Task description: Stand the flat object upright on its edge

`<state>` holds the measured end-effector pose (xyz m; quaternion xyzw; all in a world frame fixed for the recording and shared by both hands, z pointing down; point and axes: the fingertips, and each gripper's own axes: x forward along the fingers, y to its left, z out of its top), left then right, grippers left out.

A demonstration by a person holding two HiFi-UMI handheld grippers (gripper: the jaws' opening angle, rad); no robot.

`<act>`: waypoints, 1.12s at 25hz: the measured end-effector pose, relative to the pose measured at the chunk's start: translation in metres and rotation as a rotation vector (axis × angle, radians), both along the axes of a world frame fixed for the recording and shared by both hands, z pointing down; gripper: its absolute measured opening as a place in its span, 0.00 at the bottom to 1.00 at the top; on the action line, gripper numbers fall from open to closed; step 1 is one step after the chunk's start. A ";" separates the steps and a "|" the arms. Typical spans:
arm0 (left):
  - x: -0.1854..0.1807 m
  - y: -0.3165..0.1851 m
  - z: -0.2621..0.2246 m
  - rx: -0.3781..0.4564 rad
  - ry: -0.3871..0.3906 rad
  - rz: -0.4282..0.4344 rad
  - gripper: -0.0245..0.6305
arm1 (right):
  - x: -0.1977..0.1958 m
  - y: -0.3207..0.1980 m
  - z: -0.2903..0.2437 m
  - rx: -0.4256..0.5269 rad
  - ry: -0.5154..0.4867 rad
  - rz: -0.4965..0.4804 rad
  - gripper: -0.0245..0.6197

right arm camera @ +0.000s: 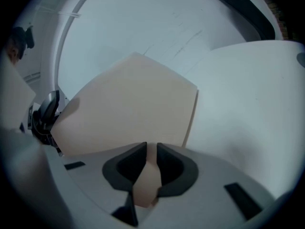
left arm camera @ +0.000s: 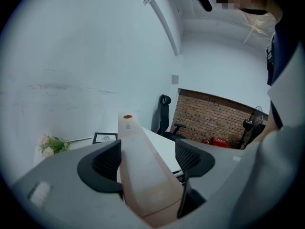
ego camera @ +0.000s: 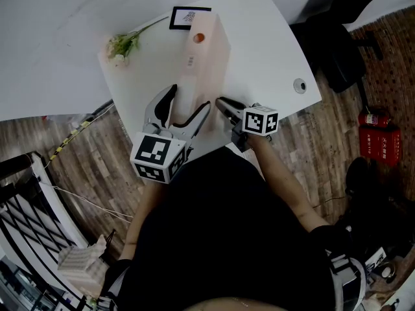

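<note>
A flat pale pink box (ego camera: 206, 60) stands on one long edge on the white table (ego camera: 275, 50), its narrow face with an orange dot turned up. My left gripper (ego camera: 187, 109) straddles the box's near end. In the left gripper view the box (left arm camera: 143, 175) lies between the jaws, and a gap shows at the right pad (left arm camera: 187, 156), so this gripper is open. My right gripper (ego camera: 224, 105) sits at the box's near right corner. In the right gripper view it (right arm camera: 150, 163) is shut on a thin edge of the box (right arm camera: 128, 109).
A flower sprig (ego camera: 123, 44) and a black-framed picture (ego camera: 189, 17) lie at the table's far end. A small round fitting (ego camera: 299, 85) sits near the right edge. A black office chair (ego camera: 337, 50) and a red fire extinguisher (ego camera: 376, 118) stand on the floor to the right.
</note>
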<state>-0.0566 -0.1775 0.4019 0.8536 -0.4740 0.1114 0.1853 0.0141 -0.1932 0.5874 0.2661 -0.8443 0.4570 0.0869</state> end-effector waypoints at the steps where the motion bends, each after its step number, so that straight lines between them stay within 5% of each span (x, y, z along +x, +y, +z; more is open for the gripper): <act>1: 0.003 0.000 -0.002 0.007 0.011 0.006 0.56 | 0.001 0.000 0.001 0.000 0.011 0.002 0.16; 17: 0.039 0.007 -0.007 0.066 -0.015 0.132 0.56 | 0.000 0.002 0.009 -0.003 0.044 -0.002 0.14; 28: 0.034 -0.001 -0.005 0.117 -0.074 0.104 0.56 | -0.008 -0.009 0.009 0.020 0.131 -0.020 0.14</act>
